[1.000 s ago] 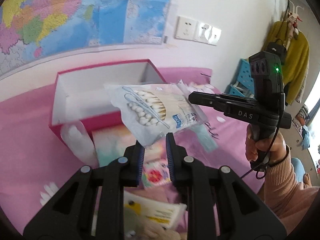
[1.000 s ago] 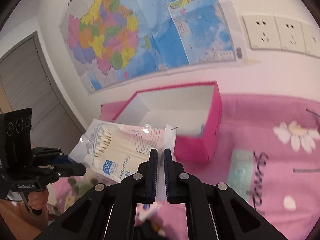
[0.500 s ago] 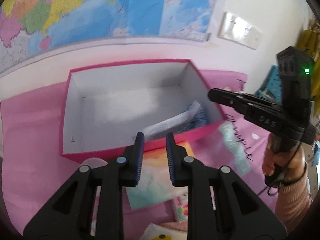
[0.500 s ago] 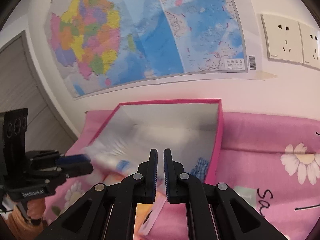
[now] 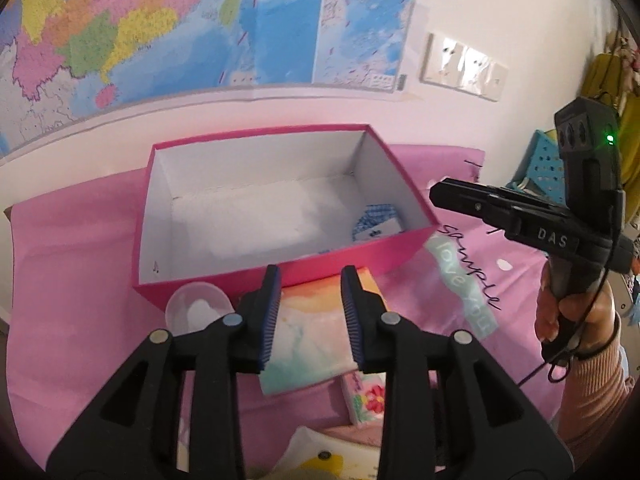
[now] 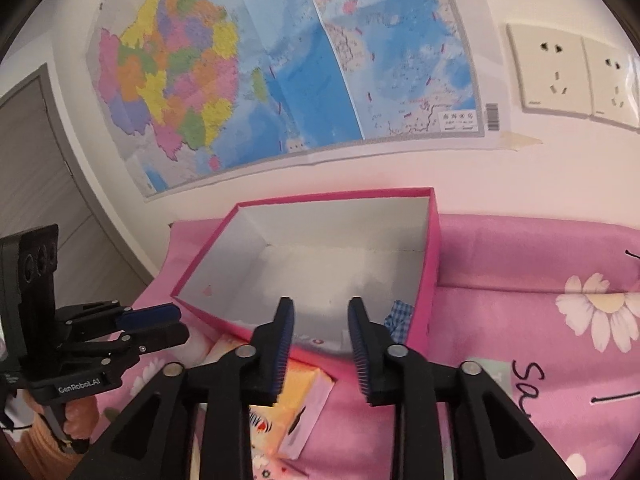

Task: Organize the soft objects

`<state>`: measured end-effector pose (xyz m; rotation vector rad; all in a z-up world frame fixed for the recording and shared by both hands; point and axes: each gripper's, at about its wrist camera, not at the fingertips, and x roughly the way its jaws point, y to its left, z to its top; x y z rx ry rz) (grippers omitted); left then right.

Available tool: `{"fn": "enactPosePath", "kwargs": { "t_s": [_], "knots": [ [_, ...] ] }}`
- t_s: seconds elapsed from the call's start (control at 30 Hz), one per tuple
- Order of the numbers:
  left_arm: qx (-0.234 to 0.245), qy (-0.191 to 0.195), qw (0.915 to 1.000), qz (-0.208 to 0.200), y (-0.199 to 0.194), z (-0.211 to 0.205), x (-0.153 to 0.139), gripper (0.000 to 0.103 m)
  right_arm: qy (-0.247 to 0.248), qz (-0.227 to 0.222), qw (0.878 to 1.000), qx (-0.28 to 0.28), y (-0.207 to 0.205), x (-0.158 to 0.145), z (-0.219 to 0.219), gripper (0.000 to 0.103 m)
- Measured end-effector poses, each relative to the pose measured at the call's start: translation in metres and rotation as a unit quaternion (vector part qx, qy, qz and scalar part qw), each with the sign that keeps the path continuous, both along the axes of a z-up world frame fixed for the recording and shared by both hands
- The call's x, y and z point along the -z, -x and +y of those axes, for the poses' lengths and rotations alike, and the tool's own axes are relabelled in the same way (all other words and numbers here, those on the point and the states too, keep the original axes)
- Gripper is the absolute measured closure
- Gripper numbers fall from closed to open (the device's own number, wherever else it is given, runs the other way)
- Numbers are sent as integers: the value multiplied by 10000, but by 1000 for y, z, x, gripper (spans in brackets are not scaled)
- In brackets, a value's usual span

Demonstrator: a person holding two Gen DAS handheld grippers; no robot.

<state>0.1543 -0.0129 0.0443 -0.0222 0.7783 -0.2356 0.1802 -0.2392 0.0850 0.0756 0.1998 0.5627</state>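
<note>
Nearest in my left wrist view: left gripper (image 5: pixel 309 312), fingers apart, nothing between them. Directly beyond sits a pastel tissue pack (image 5: pixel 310 336), a floral packet (image 5: pixel 366 398) at 5 o'clock of it, a clear round lid (image 5: pixel 198 308) at 9 o'clock. My right wrist view misses the lid and shows the tissue pack (image 6: pixel 298 400) end-on instead. Right gripper (image 6: pixel 320 344), fingers likewise apart and bare, hangs over the near wall of the pink box (image 6: pixel 434 264). Box (image 5: pixel 264 276) rests on the pink cloth (image 5: pixel 68 280) covering the surface; blue checked cloth (image 5: pixel 374 224) in its right near corner, barely peeking in the right view (image 6: pixel 398 316). A blurred pale patch lies on the box floor; cannot tell what. Farthest: wall map (image 6: pixel 280 64), sockets (image 6: pixel 576 76).
</note>
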Motion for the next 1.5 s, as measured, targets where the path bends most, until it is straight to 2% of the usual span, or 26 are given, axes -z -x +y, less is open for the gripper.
{"fn": "enactPosePath", "kwargs": {
  "t_s": [0.1,0.17,0.23,0.33,0.47,0.73,0.87,0.97,1.13,1.23,1.33,1.4,1.43,1.47,1.5],
  "knots": [
    [103,80,9999,-99,16,0,-6,67,-41,-80,10000,-5,14,0,-8,67],
    [176,128,9996,-162,27,-1,-9,60,-108,-80,9999,-41,21,1,-13,67],
    [240,155,9994,-213,38,-1,-11,58,-143,-92,9998,-80,31,4,-19,65],
    [367,228,9988,-235,55,-2,-9,58,-170,-123,9996,-210,48,9,-25,57],
    [498,256,9983,-155,77,0,2,58,-141,-177,9991,-356,78,23,-31,52],
    [583,362,9976,97,113,8,29,58,-38,-51,9976,-692,120,57,-35,50],
    [633,443,9968,191,130,12,41,58,58,139,9946,-1023,136,82,-26,48],
    [605,408,9969,288,138,13,49,58,333,379,9900,-1314,145,106,-7,46],
    [517,372,9974,329,145,15,57,58,730,962,9728,-1977,148,150,39,43],
    [468,427,9974,345,148,19,59,58,949,1231,9654,-2094,146,175,65,43],
    [417,474,9973,366,151,22,62,58,891,1463,9608,-2181,143,191,78,43],
    [401,511,9971,406,152,23,64,58,897,1453,9612,-2166,143,197,82,48],
    [405,518,9970,419,152,23,65,58,878,1468,9609,-2177,141,198,83,66],
    [430,528,9968,429,152,23,65,58,865,1508,9601,-2189,140,199,82,78],
    [449,534,9966,431,152,22,65,58,852,1531,9610,-2141,139,199,80,78]
  ]
}}
